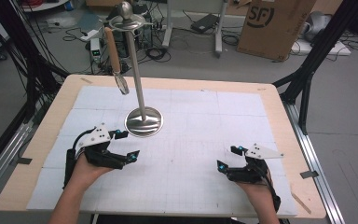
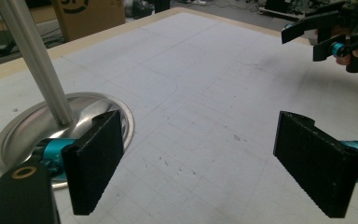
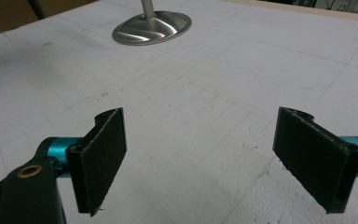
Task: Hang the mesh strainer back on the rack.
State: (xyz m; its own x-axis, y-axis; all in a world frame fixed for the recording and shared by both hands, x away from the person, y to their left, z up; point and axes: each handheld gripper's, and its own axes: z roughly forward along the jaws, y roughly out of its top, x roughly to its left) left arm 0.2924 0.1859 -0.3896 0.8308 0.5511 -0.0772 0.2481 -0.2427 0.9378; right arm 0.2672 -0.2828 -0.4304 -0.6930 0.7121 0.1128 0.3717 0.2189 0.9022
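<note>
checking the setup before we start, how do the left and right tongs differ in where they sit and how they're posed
The left tongs sit close to the metal stand's round base; the right tongs sit far from it, over bare white mat. In the high view the left tongs point right and away, toward the base, while the right tongs point left. Shared: both are open, hold nothing, and sit low over the mat near the person's edge.

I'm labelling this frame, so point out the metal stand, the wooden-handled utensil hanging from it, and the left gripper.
metal stand [image 1: 143, 122]: high view, on its round base.
wooden-handled utensil [image 1: 113, 53]: high view, on the wooden handle.
left gripper [image 1: 126, 145]: high view, midway between its open fingertips.
</note>
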